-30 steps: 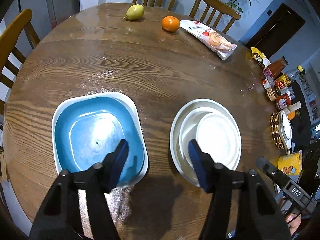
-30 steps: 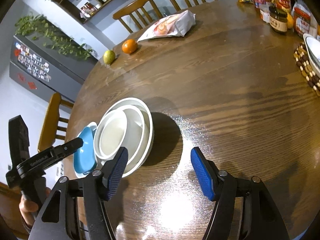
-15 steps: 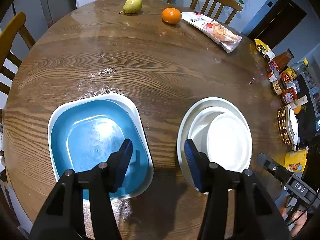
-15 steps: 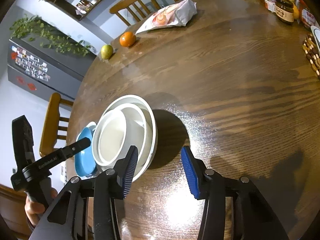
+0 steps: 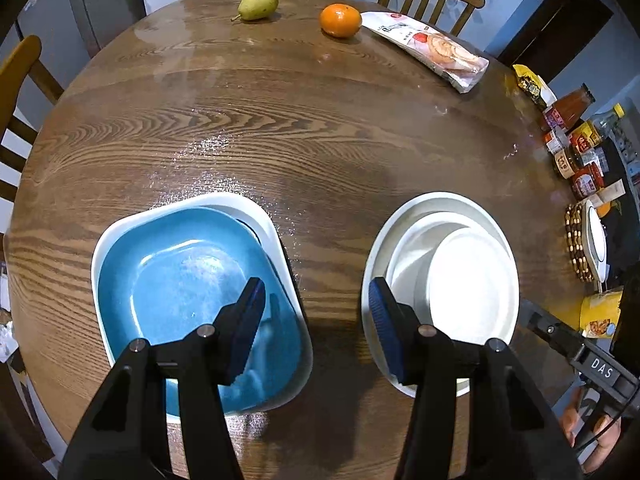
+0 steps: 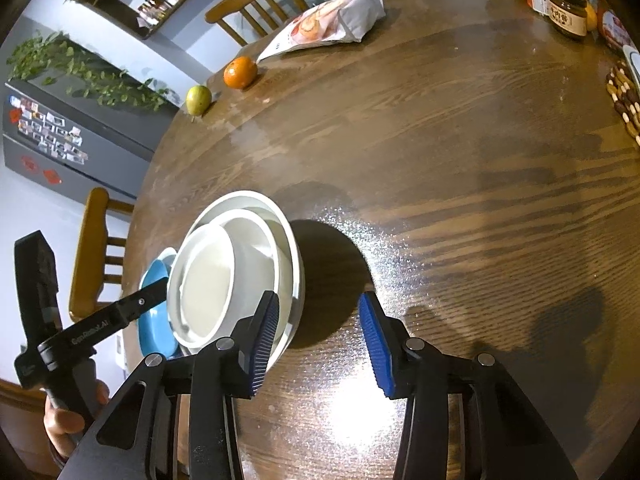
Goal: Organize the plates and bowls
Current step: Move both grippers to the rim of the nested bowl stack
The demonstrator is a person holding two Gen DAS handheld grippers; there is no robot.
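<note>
Bowls (image 5: 440,280), white and nested, sit near the table's (image 5: 320,140) front edge, with the blue plate (image 5: 192,288) just left of them. Left gripper (image 5: 318,320) hangs half open and empty between the two. Right gripper (image 6: 318,340) stands half open, empty, straddling the bowls' right rim; bare wood lies beyond.

My left gripper (image 5: 318,320) points steeply down, jaws parted, nothing between them. My right gripper (image 6: 318,342) likewise: jaws parted, the gap between them empty.
</note>
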